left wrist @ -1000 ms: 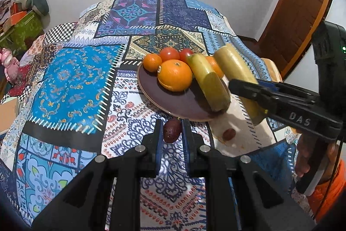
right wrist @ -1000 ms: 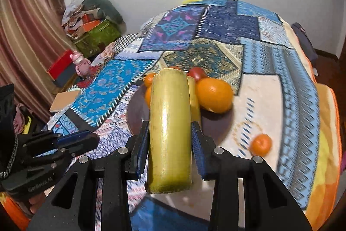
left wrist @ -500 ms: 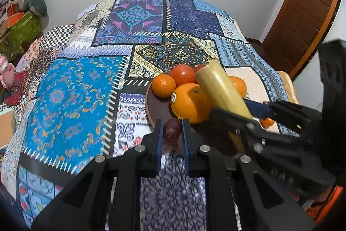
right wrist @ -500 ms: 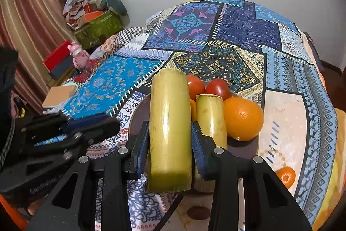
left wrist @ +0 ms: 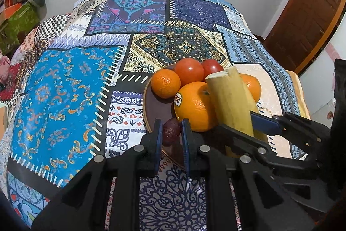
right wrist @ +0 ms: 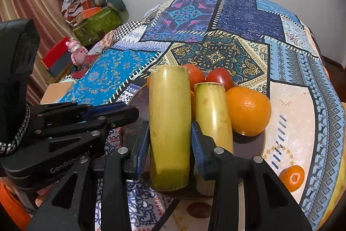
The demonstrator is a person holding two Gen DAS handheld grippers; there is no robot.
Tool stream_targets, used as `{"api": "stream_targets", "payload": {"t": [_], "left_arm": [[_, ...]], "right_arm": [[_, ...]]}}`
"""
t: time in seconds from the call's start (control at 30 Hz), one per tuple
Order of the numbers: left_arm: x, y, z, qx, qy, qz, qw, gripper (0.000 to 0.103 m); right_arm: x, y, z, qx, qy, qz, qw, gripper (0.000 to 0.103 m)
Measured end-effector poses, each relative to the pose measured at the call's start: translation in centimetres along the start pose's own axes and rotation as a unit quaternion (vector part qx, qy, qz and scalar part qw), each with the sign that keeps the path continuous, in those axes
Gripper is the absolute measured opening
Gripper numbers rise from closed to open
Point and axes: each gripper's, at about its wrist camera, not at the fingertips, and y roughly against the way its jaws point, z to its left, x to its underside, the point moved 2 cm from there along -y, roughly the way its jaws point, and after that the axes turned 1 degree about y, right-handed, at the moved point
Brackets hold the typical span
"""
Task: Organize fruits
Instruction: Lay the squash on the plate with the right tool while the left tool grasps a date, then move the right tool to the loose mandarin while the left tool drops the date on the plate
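Fruits were nearly all gathered on the brown plate (left wrist: 151,105): two tomatoes (left wrist: 188,70), a small mandarin (left wrist: 165,83), a large stickered orange (left wrist: 192,106), a second orange (right wrist: 247,110) and one yellow-green cut piece (right wrist: 213,116) already lay there. You were in the placing step with both hands at once. Your left gripper (left wrist: 170,133) had its jaws pinched tight on a small dark reddish fruit (left wrist: 171,131), held over the near rim of the plate. Your right gripper (right wrist: 170,138) had its jaws clamped narrow on the sides of a long yellow-green piece (right wrist: 169,122), tilted down above the plate beside its twin. The surface looked like a bed under a patchwork cover (left wrist: 64,90), so nothing stood on a counter.

By my judgement, the next move called for you to lower each piece onto a bare patch of the plate before letting go; the long one would likely roll unless you laid it against the other piece. One mandarin (right wrist: 292,178) lay off the plate on the cover, to be fetched afterwards.
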Motion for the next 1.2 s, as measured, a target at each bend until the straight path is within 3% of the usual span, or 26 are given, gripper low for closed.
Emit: {"api": "stream_targets", "payload": {"t": [0.1,0.17,0.23,0.63,0.83,1.2], "left_arm": [[0.0,0.0,0.0,-0.002,-0.001,0.001,1.0000,0.020],[0.1,0.2,0.1,-0.006,0.000,-0.005,1.0000,0.033],[0.2,0.7,0.0,-0.010,-0.003,-0.014,0.9998,0.039],[0.8,6.0,-0.9,-0.012,-0.017,-0.049,0.9986,0.040],[1.9,8.4,-2.6,-0.005,-0.025,-0.057,0.9980,0.048],[6.3,5.9,-7.6,0.021,-0.038,-0.001,0.9991,0.050]], "right_arm": [[-0.1,0.0,0.0,-0.001,0.001,0.001,1.000,0.035],[-0.1,0.3,-0.1,-0.003,0.001,0.000,1.000,0.035],[-0.2,0.9,-0.2,0.001,0.002,-0.007,1.000,0.036],[-0.1,5.7,-0.8,0.013,0.017,-0.039,0.999,0.036],[1.1,8.7,-2.7,0.035,0.011,-0.052,0.998,0.037],[5.1,11.3,-7.9,0.078,-0.024,-0.036,0.996,0.045]]}}
